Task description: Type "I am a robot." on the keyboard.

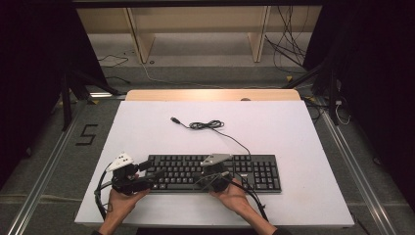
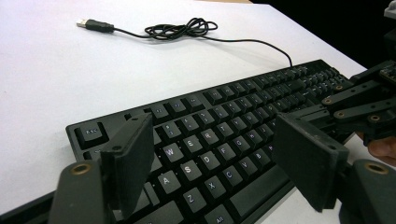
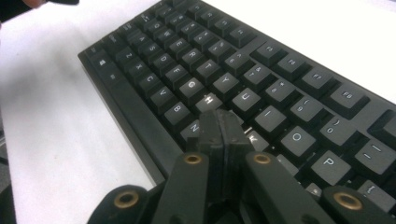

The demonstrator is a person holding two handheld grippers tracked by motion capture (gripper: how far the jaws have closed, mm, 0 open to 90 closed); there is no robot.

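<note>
A black keyboard [image 1: 215, 172] lies on the white table top [image 1: 147, 132], near its front edge. Its thin cable runs back to a tangled coil [image 1: 205, 125] and ends in a loose USB plug [image 1: 174, 119]. My left gripper [image 1: 152, 174] is at the keyboard's left end. In the left gripper view it [image 2: 215, 135] stands open, its two pads hovering wide apart over the letter keys [image 2: 224, 135], with nothing between them. My right gripper [image 1: 215, 169] is over the keyboard's middle. In the right gripper view it [image 3: 219, 119] is shut, pads pressed together, the tip just above the keys [image 3: 261, 70] near H and J.
A wooden strip [image 1: 210, 94] borders the table's far edge. Beyond it stand a wooden shelf frame [image 1: 142, 39] and loose cables on the floor [image 1: 288, 44]. Metal rails [image 1: 44, 171] run along both sides. The coiled cable [image 2: 180, 29] and plug [image 2: 93, 24] lie behind the keyboard.
</note>
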